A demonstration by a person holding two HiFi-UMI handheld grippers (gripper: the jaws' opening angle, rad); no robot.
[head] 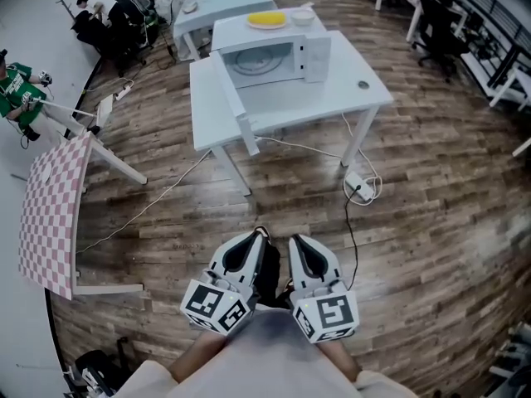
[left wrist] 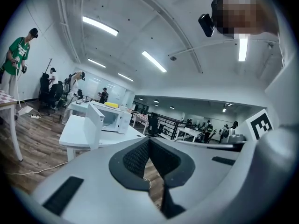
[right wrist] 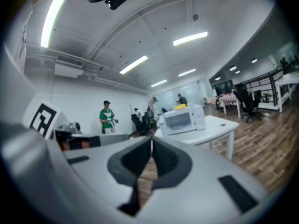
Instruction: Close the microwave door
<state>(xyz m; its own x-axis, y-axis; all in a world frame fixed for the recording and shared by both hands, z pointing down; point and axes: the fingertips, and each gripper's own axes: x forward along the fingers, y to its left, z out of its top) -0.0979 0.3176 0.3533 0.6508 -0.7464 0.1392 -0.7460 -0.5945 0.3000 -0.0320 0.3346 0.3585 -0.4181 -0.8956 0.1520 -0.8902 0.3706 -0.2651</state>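
Nearest us, our left gripper [head: 255, 240] and right gripper [head: 295, 244] are held side by side, well apart from the microwave [head: 270, 56]. Both are clenched, jaws pressed together on nothing. The microwave stands on a white table [head: 365, 89], and its door [head: 235, 102] is swung wide open, jutting out from the microwave's left side toward us. On top of the microwave rest a yellow plate [head: 267, 20] and a bowl [head: 303, 15]. Below and to the right of the microwave, a power strip [head: 361, 187] lies on the wooden floor.
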